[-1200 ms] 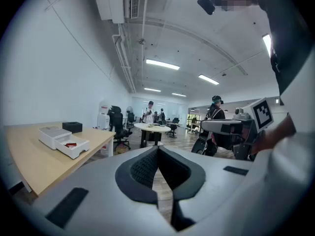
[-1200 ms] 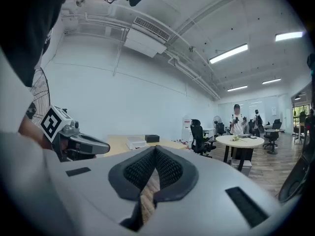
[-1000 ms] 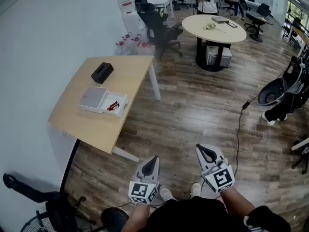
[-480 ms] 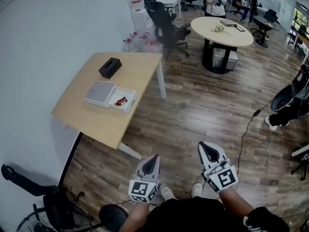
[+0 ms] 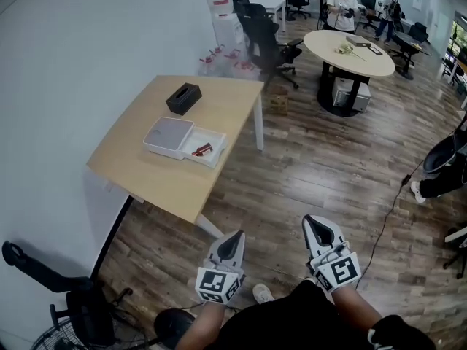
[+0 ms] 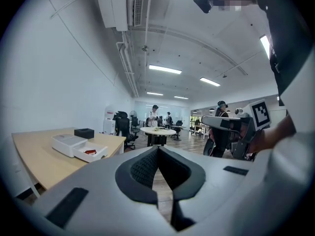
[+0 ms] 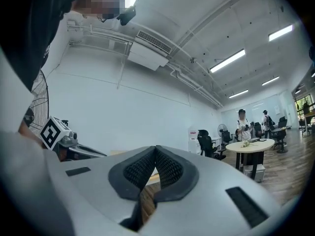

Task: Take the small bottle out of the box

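Observation:
An open white box [image 5: 206, 150] lies on the wooden table [image 5: 160, 181], its lid [image 5: 168, 137] beside it on the left. Inside the box lies a small red bottle [image 5: 202, 149], which also shows in the left gripper view as the red bottle [image 6: 89, 152] in the box [image 6: 91, 151]. My left gripper [image 5: 235, 239] and right gripper [image 5: 315, 224] hang over the floor, well short of the table. Both are shut with nothing between their jaws. In the right gripper view the right gripper [image 7: 155, 151] points past the table's end.
A black tissue box [image 5: 183, 98] stands on the table behind the white box. Office chairs [image 5: 267, 41] and a round table [image 5: 349, 52] with people beyond it fill the back. A fan [image 5: 66, 319] stands by the wall at lower left. A cable [image 5: 387, 210] runs over the floor.
The table and box have shifted right and closer in the head view as I moved toward them. Both grippers have kept their places and stayed shut.

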`<state>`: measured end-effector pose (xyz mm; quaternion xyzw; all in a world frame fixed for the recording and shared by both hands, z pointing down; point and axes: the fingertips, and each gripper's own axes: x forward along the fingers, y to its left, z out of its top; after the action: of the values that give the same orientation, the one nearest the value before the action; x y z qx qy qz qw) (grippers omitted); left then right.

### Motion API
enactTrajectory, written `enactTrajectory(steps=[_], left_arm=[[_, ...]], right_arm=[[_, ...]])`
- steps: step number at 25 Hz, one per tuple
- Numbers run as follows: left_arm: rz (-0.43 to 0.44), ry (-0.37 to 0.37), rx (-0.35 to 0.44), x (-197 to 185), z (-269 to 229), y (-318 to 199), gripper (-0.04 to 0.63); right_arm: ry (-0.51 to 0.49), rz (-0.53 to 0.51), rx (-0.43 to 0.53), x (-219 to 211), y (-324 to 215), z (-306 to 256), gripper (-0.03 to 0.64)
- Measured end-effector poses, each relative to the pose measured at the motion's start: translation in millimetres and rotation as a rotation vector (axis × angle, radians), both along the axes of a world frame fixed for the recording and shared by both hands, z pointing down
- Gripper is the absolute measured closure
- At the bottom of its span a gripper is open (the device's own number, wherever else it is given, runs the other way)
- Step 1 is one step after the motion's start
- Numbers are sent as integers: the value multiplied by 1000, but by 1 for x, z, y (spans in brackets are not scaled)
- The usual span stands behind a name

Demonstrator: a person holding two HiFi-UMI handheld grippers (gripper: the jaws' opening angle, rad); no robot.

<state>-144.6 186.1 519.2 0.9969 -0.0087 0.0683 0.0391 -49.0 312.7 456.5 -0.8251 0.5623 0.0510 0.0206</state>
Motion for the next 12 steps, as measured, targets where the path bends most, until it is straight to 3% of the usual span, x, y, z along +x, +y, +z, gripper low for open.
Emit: enactTrajectory(steps=[7, 12], left_arm=[[2, 35, -10, 15, -5, -15, 586], [-18, 27, -17, 38, -1, -36, 586]], right_arm=[[6, -33, -9, -2, -32, 2, 604], [9, -13, -3, 33, -49, 3, 604]])
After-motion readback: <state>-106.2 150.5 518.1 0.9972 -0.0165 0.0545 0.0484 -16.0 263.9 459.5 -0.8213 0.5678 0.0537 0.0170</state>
